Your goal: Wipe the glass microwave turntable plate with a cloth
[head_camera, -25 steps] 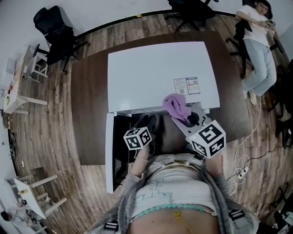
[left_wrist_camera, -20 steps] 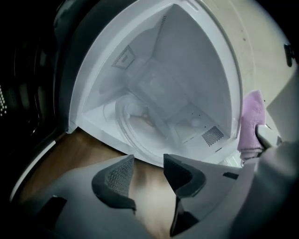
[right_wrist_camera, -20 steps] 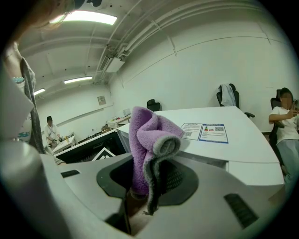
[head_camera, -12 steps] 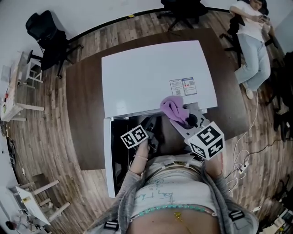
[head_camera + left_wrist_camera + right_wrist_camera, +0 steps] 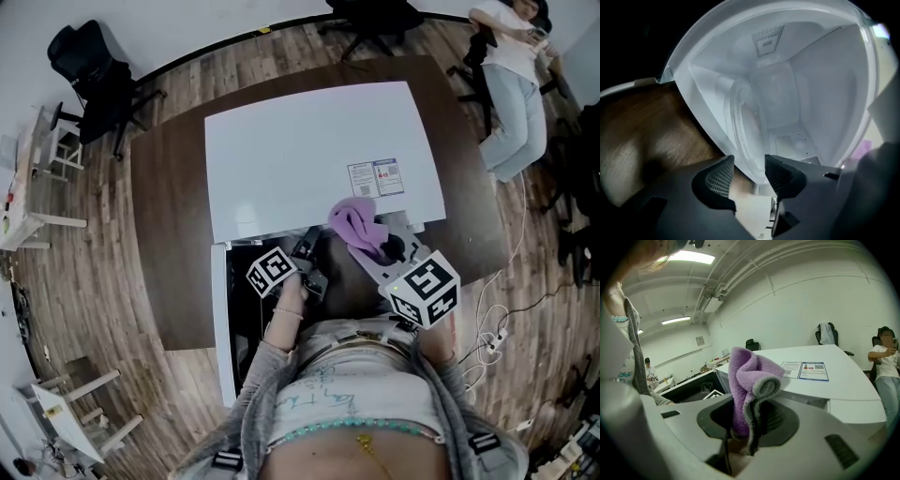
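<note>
Dark wooden table (image 5: 173, 234) bore a smooth white microwave (image 5: 309, 150); its round glass turntable plate (image 5: 743, 126) lay inside, hazy; left gripper (image 5: 749, 161) had just been opening, pinching nothing; right gripper (image 5: 750, 416) clamped fluffy purple cloth (image 5: 750, 371), tail hidden.

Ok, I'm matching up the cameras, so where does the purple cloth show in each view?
Head view: the purple cloth sits right of centre, at the microwave front edge, clamped in the right hand-held gripper.
Left gripper view: not clearly in it.
Right gripper view: dead centre, pinched between the jaws.
Shared landmark: the white microwave.
</note>
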Motion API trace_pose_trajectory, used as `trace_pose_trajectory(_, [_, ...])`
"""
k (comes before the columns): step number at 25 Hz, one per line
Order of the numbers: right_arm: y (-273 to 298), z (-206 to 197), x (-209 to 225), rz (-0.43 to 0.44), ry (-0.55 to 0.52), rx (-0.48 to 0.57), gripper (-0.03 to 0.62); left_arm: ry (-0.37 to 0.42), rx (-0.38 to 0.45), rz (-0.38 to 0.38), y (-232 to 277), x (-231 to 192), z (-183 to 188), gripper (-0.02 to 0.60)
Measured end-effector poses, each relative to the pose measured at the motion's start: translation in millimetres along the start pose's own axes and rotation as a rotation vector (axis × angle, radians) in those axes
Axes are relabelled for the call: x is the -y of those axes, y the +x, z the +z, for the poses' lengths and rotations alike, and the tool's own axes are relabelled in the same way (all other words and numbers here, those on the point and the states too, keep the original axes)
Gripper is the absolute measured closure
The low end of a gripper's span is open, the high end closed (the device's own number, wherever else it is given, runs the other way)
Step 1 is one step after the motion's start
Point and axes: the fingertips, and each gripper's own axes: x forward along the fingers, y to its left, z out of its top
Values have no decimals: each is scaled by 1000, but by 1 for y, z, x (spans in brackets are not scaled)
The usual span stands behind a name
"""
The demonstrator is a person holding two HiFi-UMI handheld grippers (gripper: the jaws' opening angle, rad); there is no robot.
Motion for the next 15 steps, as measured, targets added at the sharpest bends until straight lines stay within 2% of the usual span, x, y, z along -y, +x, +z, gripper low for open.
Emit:
trace_pose_trajectory(6, [1, -1, 0, 0, 3, -1, 473, -39, -5, -10, 0, -5, 1, 383])
trace_pose_trajectory(9, [2, -2, 0, 1, 2, -1, 473, -98, -4, -7, -1, -10, 1, 434])
trace_pose_trajectory(15, [2, -4, 2, 7, 3, 0, 473, -146, -5, -28, -2, -12, 0, 452])
